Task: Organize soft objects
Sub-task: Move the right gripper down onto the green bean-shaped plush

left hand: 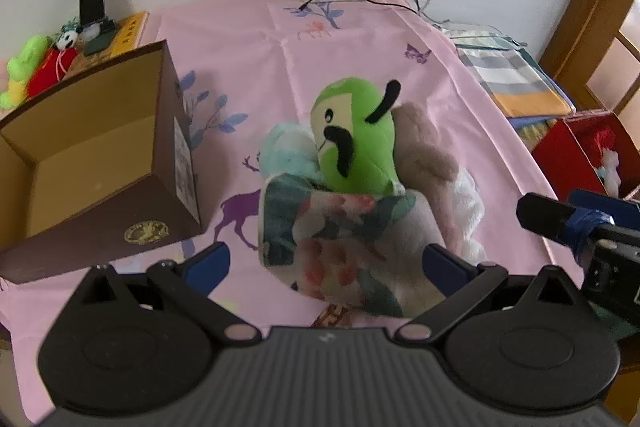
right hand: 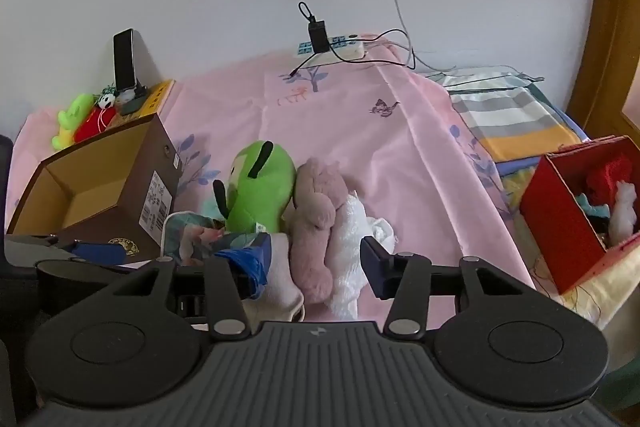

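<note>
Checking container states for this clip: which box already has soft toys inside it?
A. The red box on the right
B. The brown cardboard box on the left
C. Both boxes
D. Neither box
A: the red box holds a red and a white soft toy, while the brown cardboard box shows only its bare inner walls and floor.
</note>
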A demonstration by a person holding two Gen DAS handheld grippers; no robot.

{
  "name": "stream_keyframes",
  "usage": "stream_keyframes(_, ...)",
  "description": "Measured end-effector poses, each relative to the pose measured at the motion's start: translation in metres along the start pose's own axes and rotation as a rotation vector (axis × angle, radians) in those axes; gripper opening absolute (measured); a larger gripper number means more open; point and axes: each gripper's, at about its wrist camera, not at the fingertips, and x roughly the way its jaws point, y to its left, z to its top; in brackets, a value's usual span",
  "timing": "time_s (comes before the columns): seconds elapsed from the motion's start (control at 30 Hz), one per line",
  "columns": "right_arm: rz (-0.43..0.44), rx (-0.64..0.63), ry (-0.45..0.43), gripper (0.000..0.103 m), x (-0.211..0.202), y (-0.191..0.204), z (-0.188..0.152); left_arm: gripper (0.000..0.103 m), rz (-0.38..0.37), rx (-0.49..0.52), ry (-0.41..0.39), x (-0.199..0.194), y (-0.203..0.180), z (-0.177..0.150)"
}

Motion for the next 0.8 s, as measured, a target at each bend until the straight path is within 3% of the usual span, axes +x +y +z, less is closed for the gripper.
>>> stream_keyframes(0.6,0.081,-0.077,0.056,0.033,0.022,-0.030,0.020,0.102,0.062,-0.111,0.040,0.021,-0.021,0.007)
stream_keyframes(0.8,0.125,-0.050,0.093,0.033,0.032,-0.034,0.019,0.102,0.089,-0.116,0.050,0.028,-0.022,0.005)
